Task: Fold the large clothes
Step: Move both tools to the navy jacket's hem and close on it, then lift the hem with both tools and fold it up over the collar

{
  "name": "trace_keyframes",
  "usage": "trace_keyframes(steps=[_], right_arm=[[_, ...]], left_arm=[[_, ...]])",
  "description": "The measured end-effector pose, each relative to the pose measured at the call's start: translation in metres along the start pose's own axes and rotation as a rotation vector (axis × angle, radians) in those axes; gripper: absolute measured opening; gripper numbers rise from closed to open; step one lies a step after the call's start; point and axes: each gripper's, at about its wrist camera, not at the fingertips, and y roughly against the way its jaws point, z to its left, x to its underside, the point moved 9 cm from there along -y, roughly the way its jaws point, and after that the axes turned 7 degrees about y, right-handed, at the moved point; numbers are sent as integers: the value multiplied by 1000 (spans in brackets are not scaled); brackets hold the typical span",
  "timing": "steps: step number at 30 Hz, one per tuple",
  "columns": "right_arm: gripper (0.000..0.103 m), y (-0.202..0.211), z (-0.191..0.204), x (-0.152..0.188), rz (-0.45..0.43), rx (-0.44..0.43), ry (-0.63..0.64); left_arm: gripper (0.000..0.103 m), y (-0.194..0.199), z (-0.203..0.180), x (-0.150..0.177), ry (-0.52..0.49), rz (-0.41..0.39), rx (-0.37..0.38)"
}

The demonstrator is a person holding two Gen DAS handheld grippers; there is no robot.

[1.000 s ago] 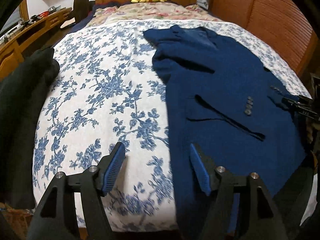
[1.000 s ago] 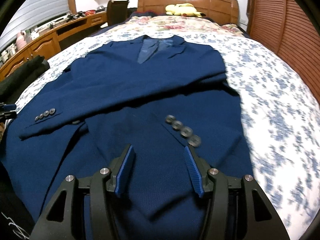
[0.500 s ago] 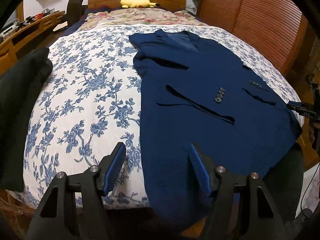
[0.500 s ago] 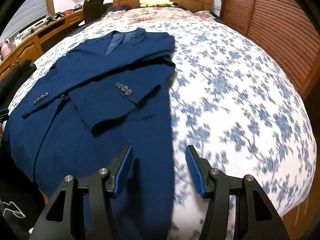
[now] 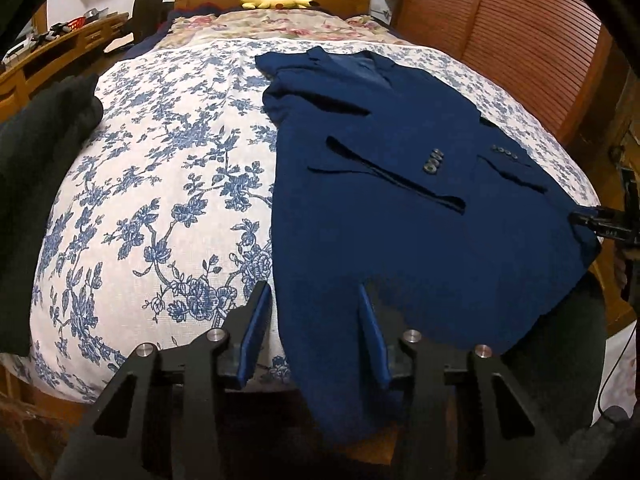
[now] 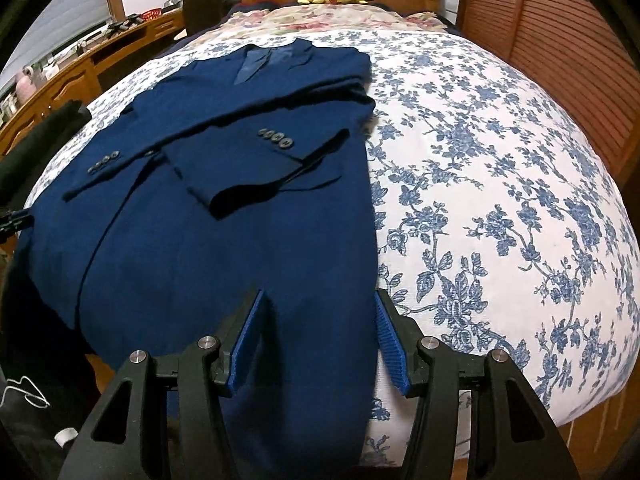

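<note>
The navy jacket [image 5: 400, 208] lies flat on the bed [image 5: 168, 184], collar at 12 o'clock toward the headboard, both sleeves folded across its front, hem hanging over the bed's near edge. The left tool [image 5: 316, 332] tilts downward over the hem's left edge; its jaws have just been closing and stand apart, the cloth edge between them at 6 o'clock with neither pad visibly pressing it. The right tool [image 6: 320, 336], likewise angled down, straddles the hem's right edge with jaws apart and the fabric lying loose between them.
</note>
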Motion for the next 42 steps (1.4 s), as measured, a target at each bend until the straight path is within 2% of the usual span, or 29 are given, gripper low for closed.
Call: trace_keyframes(steps=[12, 14, 15, 17, 18, 19, 22, 29, 36, 42], right_arm=[[56, -8, 4, -1, 3, -3, 16], [54, -7, 6, -1, 0, -1, 21], [49, -7, 6, -1, -3, -2, 25], [36, -5, 9, -3, -10, -15, 30], [23, -4, 10, -4, -13, -25, 33], [14, -4, 11, -5, -14, -35, 34], [7, -4, 12, -9, -26, -54, 33], [4, 25, 11, -38, -166, -121, -4], [4, 84, 9, -87, -334, -143, -24], [3, 149, 18, -101, -457, -125, 9]], left_arm=[[46, 2, -1, 1, -10, -4, -8], [36, 3, -3, 1, -14, -5, -4], [34, 3, -4, 2, -16, -7, -9], [21, 5, -4, 1, -15, -10, -12], [19, 6, -4, 1, -13, -12, -11], [14, 8, -4, 0, -13, -14, -10], [6, 14, -7, -3, -12, -21, 16], [2, 50, -22, -31, -27, -121, 36], [2, 106, -54, -80, -93, -254, 52], [2, 168, -76, -112, -145, -382, 47]])
